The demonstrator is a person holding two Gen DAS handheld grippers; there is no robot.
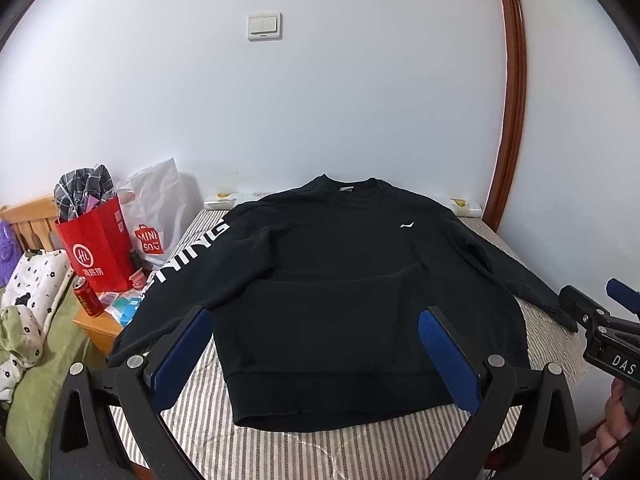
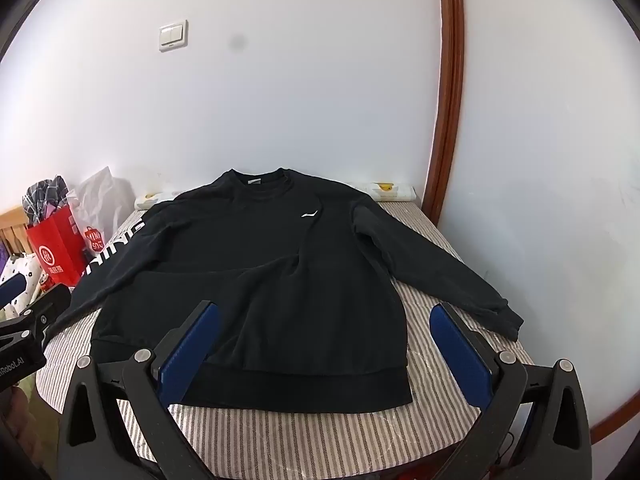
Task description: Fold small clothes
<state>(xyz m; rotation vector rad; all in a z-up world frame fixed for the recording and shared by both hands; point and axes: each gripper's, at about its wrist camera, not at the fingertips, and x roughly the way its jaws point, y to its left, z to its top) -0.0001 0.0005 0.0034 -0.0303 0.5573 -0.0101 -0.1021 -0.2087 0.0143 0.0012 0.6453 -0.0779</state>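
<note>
White walls and a brown door frame (image 2: 448, 120) are closing in the far side of the striped bed (image 2: 312, 440), which is carrying the whole job. Lying flat on it, front up, is the black sweatshirt (image 1: 320, 280), its collar pointing to the far edge, its hem running along the near edge, and both sleeves spreading out towards the side edges; the lettered sleeve seems to be hanging slightly over the left edge, though the view is warping there. Beyond that edge a red bag (image 1: 96, 244) and a red can (image 1: 86, 296) are standing on a small wooden stand.

The left tool (image 1: 316, 360) is hovering over the hem with its jaws spread wide, gripping nothing. The right tool (image 2: 324, 352) is doing likewise, wide open and empty, above the hem's right part.

No fold looks begun yet. The next move probably calls for lowering each tool to pinch a sleeve or hem corner.
</note>
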